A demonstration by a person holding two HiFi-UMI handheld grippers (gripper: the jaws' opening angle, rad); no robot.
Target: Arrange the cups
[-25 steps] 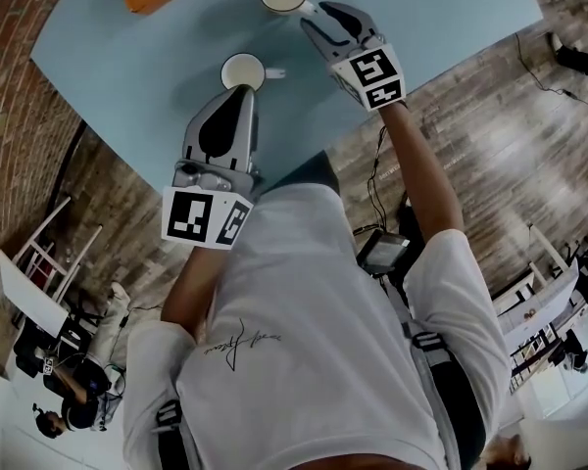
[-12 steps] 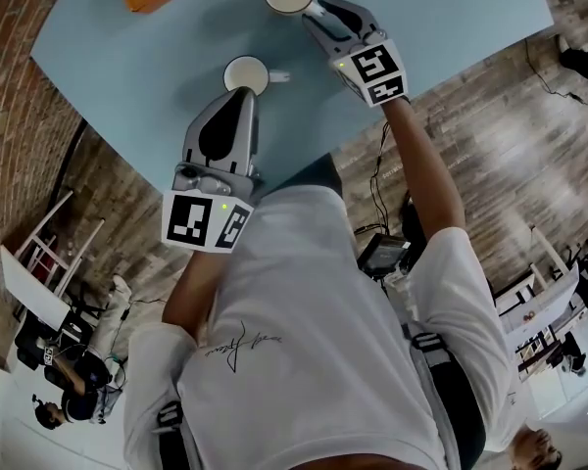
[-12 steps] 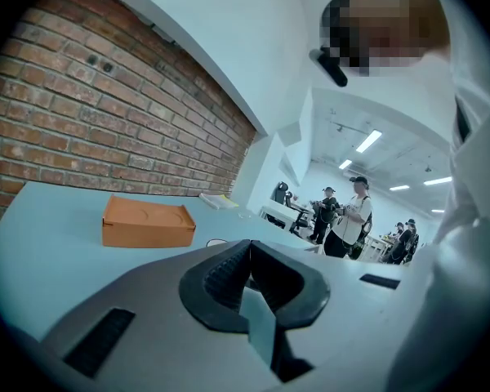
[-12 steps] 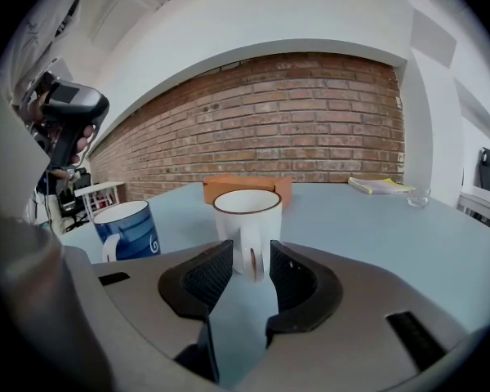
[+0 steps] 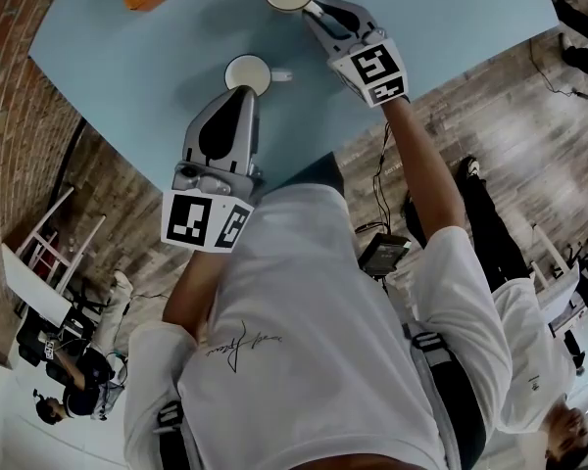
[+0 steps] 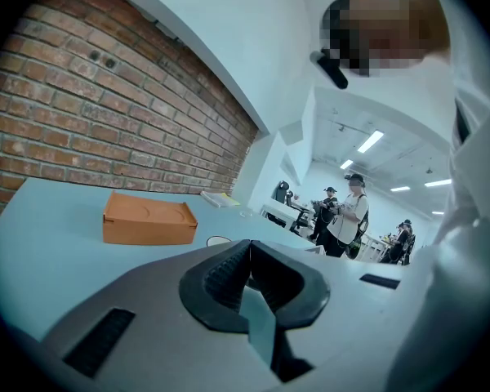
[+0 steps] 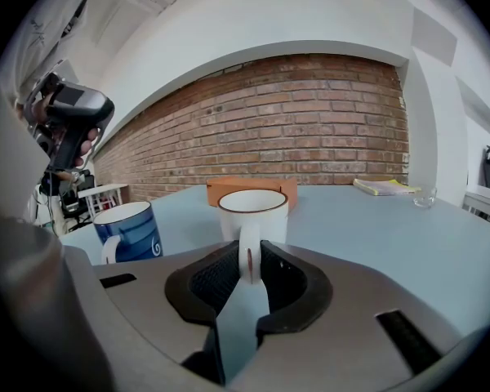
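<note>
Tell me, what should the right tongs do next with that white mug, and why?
Probably lift the white ceramic mug with the brown rim slightly off the pale blue table. The right tongs have just been closing. The mug's handle sits between their pads, which look pressed on it, and the mug stands upright on the table, so the grip seems made.
</note>
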